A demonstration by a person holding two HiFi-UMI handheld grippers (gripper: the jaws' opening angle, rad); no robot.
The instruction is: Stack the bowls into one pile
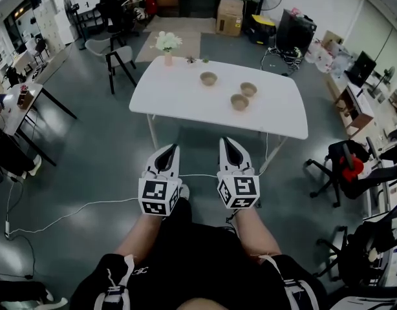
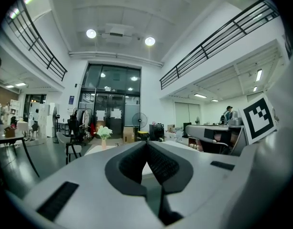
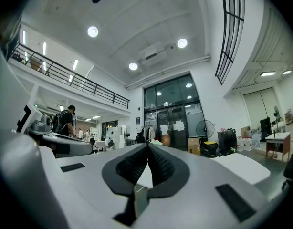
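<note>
Three tan bowls stand apart on a white table (image 1: 185, 95): one at the back (image 1: 208, 78), one to the right (image 1: 248, 89) and one nearest me (image 1: 239, 102). My left gripper (image 1: 170, 146) and right gripper (image 1: 228, 141) are held side by side over the floor, short of the table's near edge, pointing level at it. Both are shut with nothing between the jaws. In the left gripper view the shut tips (image 2: 146, 142) hide most of the table. The right gripper view shows the same, with its tips (image 3: 148, 144) meeting; no bowl is visible there.
A small vase of white flowers (image 1: 167, 44) stands at the table's back left corner. Chairs (image 1: 118, 60) sit left of the table and office chairs (image 1: 344, 170) at the right. Cables (image 1: 69, 212) trail across the grey floor. A desk (image 1: 21, 108) stands at the left.
</note>
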